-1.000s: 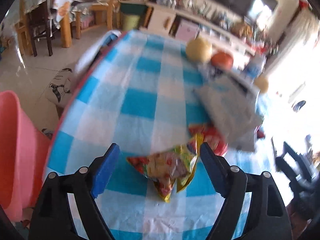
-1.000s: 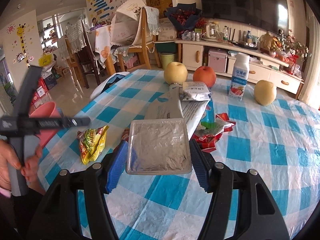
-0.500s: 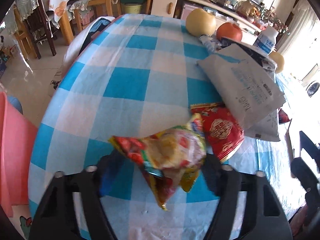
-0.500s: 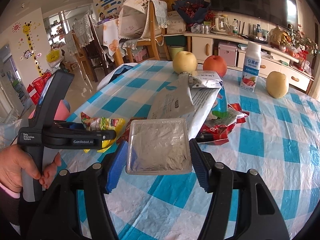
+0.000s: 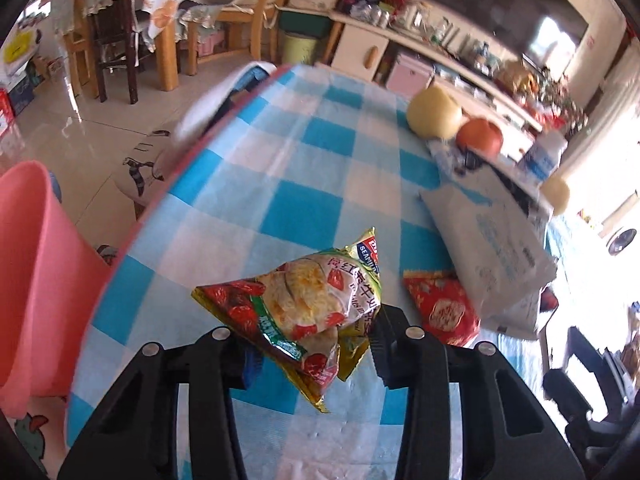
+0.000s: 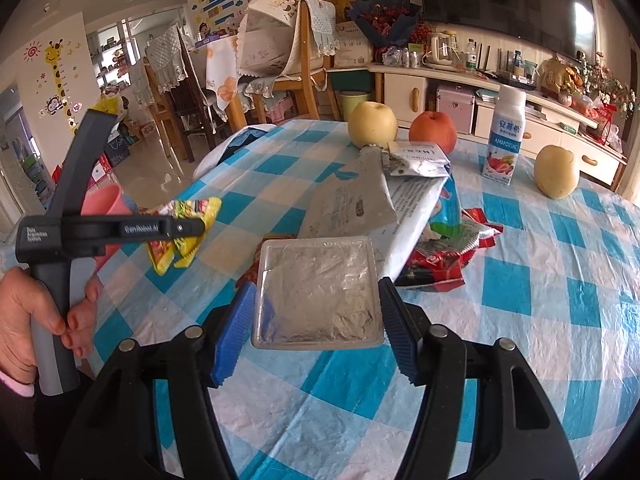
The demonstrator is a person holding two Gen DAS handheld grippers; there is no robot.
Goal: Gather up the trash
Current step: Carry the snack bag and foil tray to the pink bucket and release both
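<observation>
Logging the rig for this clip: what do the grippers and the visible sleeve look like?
Both grippers are black plastic with silver screws and ribbed blue pads on the fingers. The left one has a grey handle and white lettering on its side. A pink cuff shows over a dark sleeve.

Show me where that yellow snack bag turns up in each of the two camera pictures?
Left wrist view: the yellow snack bag sits low in the centre, between the closing jaws of the left gripper, lifted off the cloth.
Right wrist view: the bag hangs at middle left, beside the black gripper body.
Shared landmark: the red apple at the table's far side.
</observation>
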